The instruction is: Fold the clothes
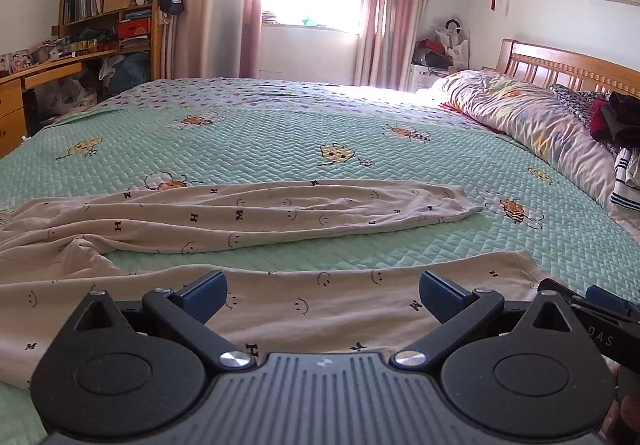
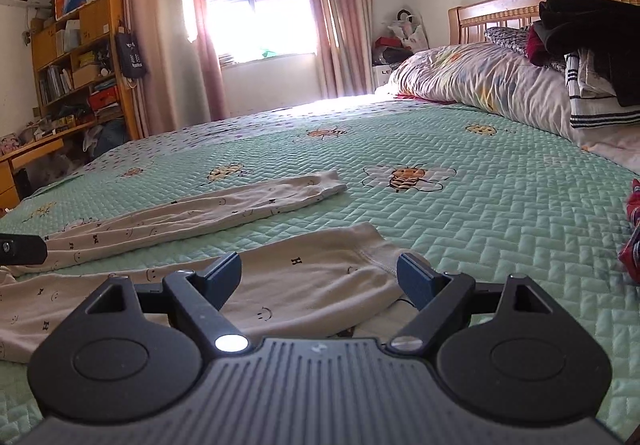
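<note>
Beige pants laid out flat on the green bedspread, both grippers held over them.

The pants (image 1: 248,217) were spread near the bed's near edge, legs pointed toward the pillow (image 1: 532,121) at the headboard end. The left gripper (image 1: 322,295) was held spread wide above the nearer leg; the right gripper (image 2: 320,273) was likewise spread over that leg's cuff, nothing pinched.
</note>
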`<state>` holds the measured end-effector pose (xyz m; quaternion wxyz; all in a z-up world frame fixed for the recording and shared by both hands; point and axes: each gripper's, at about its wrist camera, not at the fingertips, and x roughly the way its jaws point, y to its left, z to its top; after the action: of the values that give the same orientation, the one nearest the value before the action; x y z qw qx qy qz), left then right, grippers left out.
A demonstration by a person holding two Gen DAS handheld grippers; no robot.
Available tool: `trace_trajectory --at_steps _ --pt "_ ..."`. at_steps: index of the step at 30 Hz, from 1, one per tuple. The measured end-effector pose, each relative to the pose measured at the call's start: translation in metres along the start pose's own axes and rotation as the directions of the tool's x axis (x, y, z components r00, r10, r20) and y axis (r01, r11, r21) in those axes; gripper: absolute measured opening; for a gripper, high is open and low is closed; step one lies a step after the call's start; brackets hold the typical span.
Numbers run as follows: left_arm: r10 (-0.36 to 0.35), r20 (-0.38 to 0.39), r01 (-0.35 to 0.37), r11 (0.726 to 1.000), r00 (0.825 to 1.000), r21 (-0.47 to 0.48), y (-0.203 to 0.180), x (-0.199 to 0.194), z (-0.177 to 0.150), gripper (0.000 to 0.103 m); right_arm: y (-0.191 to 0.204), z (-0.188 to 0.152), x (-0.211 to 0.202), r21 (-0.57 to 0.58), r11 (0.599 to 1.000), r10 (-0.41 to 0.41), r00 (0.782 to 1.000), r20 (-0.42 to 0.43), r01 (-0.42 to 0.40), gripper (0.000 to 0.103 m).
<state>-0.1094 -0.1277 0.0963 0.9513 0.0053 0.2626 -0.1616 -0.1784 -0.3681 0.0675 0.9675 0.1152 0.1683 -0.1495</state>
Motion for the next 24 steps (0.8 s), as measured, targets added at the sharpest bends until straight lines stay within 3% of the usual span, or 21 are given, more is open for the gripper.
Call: trace_trajectory --at_steps 8,19,22,24 --pt "0.095 0.017 -0.093 0.993 0.995 -0.065 0.035 -0.020 0.008 0.102 0.020 -0.003 -0.004 -0.079 0.996 0.054 0.998 0.027 -0.052 0.085" --pt "0.146 0.041 -0.141 0.984 0.988 -0.107 0.066 -0.041 0.002 0.102 0.020 -0.003 -0.012 -0.060 0.996 0.074 0.997 0.030 -0.073 0.085" --pt "0.174 0.040 -0.166 0.974 0.984 -0.154 0.088 -0.046 -0.003 0.102 0.012 -0.002 -0.014 0.007 0.991 0.130 0.991 0.003 -0.130 0.085" --pt "0.197 0.032 -0.188 0.965 0.980 -0.184 0.104 -0.047 -0.009 0.102 -0.001 0.000 -0.014 0.112 0.977 0.185 0.983 -0.017 -0.182 0.085"
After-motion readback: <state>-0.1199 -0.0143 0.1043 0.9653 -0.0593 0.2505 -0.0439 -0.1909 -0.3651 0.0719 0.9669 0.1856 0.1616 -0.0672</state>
